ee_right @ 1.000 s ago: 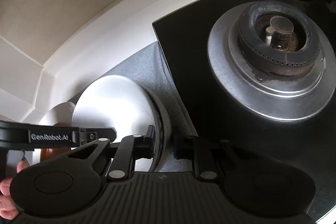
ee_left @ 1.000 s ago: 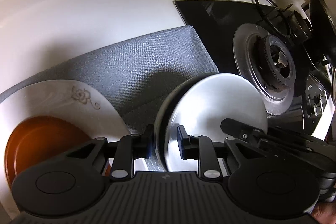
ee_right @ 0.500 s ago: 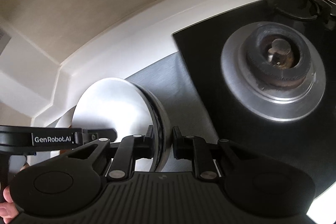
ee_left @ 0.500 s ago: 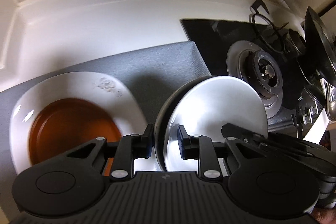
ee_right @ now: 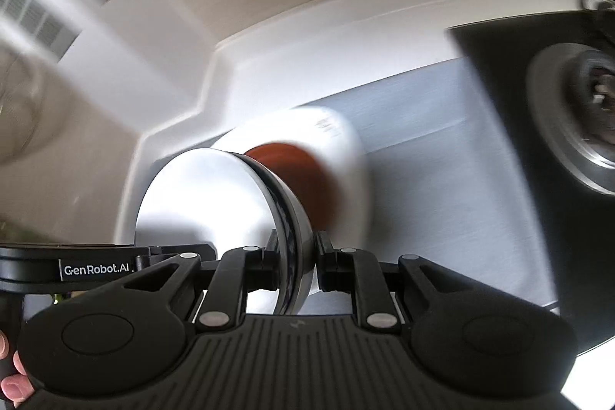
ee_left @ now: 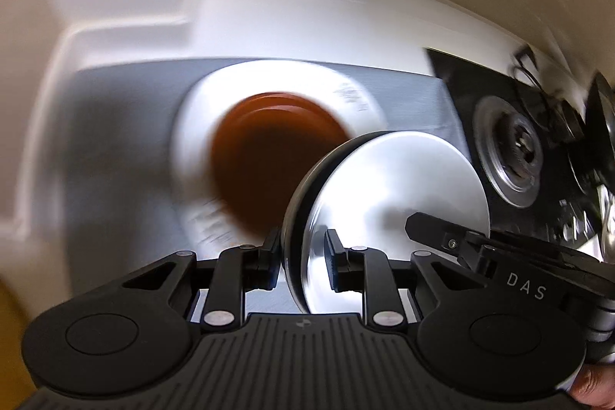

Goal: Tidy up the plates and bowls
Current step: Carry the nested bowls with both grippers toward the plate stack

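Observation:
A steel bowl [ee_left: 392, 191] with a dark outer wall is held up on edge between both grippers. My left gripper [ee_left: 301, 262] is shut on its rim. My right gripper [ee_right: 296, 262] is shut on the opposite rim of the same bowl [ee_right: 203, 202]. Beyond it a brown plate [ee_left: 269, 156] lies on a white plate [ee_left: 276, 79] on the grey mat [ee_left: 127, 125]. Both plates show blurred in the right wrist view, brown plate [ee_right: 303, 171] on white plate [ee_right: 330, 129].
A black gas hob with a steel burner [ee_left: 511, 148] lies to the right of the mat; it also shows in the right wrist view [ee_right: 576, 118]. White counter and wall [ee_left: 307, 6] run behind. The grey mat [ee_right: 442, 156] has bare cloth right of the plates.
Both grippers have carried the steel bowl up and to the left, from beside the hob toward the stacked plates. Their hold on the bowl is unchanged. The view is motion-blurred.

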`<state>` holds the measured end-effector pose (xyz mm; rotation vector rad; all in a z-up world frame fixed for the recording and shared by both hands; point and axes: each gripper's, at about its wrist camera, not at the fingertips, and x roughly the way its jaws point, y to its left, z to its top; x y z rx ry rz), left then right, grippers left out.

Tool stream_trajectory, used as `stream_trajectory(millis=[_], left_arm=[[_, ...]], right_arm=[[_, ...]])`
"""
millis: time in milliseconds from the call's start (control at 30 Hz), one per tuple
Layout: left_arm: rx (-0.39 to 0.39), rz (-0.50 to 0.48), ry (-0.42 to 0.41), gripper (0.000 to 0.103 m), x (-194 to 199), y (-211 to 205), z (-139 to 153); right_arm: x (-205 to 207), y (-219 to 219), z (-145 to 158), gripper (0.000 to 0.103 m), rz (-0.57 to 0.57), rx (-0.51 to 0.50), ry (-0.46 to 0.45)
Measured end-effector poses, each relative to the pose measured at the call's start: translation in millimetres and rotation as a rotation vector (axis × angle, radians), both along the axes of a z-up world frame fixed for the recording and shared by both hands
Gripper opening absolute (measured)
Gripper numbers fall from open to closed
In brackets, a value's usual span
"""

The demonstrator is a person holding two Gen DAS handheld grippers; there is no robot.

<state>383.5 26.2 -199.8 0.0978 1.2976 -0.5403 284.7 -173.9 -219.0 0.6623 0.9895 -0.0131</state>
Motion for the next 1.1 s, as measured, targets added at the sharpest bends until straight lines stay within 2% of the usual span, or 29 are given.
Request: stream_trajectory(millis=[200, 500, 633, 800, 900, 1100], left_arm=[[0.033, 0.156, 0.035, 0.024, -2, 81, 2], [0.035, 0.305, 0.086, 0.024, -16, 182, 5], [0.06, 0.34, 0.118, 0.024, -20, 198, -5], [0.036, 0.372, 0.194, 0.024, -22, 211, -25], [0.049, 0.368, 0.195, 0.024, -25, 209, -32], [0.034, 0.354, 0.188, 0.024, -27, 208, -39]], right_arm=[[29, 64, -3, 0.021, 0.19, 0.046, 0.015], [58, 148, 4, 0.021, 0.44, 0.048, 0.036], [59, 174, 0, 0.02, 0.522, 0.039, 0.06], [59, 187, -14, 0.02, 0.566, -0.002, 0.099], [56, 193, -21, 0.021, 0.576, -0.03, 0.122], [59, 189, -30, 0.02, 0.547, 0.001, 0.152]])
